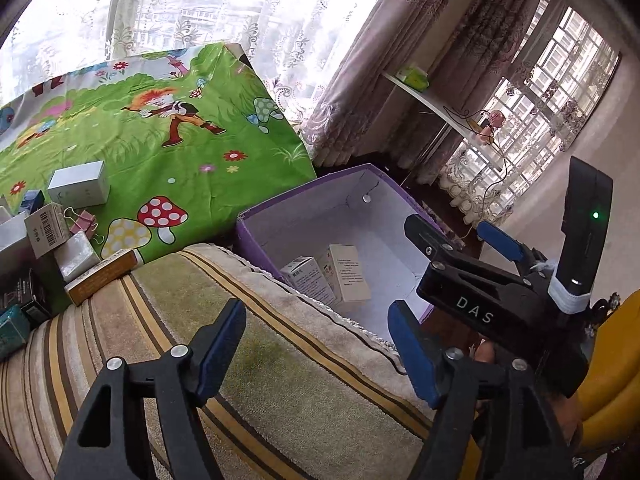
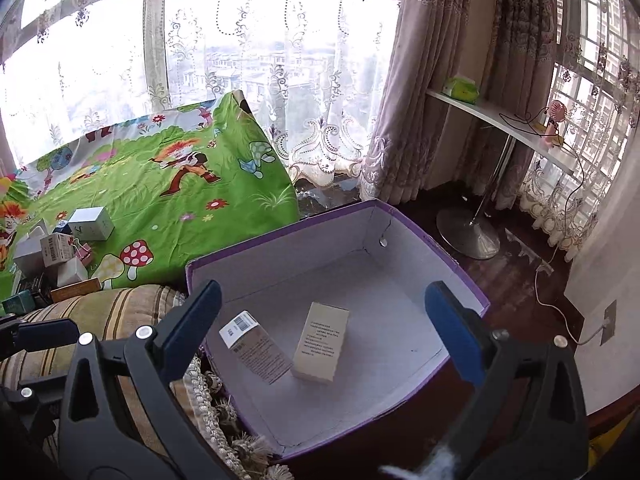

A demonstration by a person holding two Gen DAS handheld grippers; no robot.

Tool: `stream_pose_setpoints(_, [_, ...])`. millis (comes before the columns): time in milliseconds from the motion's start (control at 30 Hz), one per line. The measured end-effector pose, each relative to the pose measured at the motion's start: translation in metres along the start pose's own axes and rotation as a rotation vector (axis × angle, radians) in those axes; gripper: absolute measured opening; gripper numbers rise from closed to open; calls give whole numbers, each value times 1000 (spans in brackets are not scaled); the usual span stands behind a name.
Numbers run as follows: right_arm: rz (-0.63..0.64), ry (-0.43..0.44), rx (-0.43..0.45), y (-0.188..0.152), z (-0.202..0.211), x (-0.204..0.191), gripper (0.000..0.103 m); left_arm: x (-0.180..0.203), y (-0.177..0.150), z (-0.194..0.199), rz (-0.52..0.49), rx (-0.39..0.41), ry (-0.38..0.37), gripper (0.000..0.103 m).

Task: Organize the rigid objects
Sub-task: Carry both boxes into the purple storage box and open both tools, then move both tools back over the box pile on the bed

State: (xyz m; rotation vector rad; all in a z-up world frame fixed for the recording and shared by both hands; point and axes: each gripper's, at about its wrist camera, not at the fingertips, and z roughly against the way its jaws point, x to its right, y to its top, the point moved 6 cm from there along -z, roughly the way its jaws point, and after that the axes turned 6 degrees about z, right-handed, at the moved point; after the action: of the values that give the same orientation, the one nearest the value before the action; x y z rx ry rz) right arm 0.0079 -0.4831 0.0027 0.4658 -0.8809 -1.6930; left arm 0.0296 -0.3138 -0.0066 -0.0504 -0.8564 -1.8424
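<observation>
A purple box (image 1: pixel 320 216) (image 2: pixel 300 256) with a white inside stands on the floor beside a striped cushion. Two small white cartons (image 1: pixel 346 276) (image 2: pixel 320 344) lie on its bottom, one flat and one (image 2: pixel 256 352) leaning. More small boxes (image 1: pixel 78 186) (image 2: pixel 60 256) and pink binder clips (image 1: pixel 86 220) are piled at the left on a green cartoon cloth. My left gripper (image 1: pixel 316 356) is open over the cushion's edge, with nothing between its fingers. My right gripper (image 2: pixel 320 320) is open above the purple box and holds nothing; it also shows in the left wrist view (image 1: pixel 460 240).
The striped cushion (image 1: pixel 260 380) runs from the pile to the box. The green cloth (image 1: pixel 160 140) slopes up toward lace curtains. A white shelf table (image 2: pixel 500 120) on a metal stand (image 2: pixel 468 236) is behind the box. A cable runs to a wall socket (image 2: pixel 610 320).
</observation>
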Motion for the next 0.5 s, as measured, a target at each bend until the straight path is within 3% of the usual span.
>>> stream_pose_setpoints(133, [4,28,19,5,7,-6,102,-17,5,16,38,59,81,76])
stream_pose_setpoints(233, [-4,107,25,8,11,-16,102,-33,9,33,74,149,112,76])
stream_pose_setpoints(500, [40,262,35,11,23,-57,102,-62,9,61,50,174,161,76])
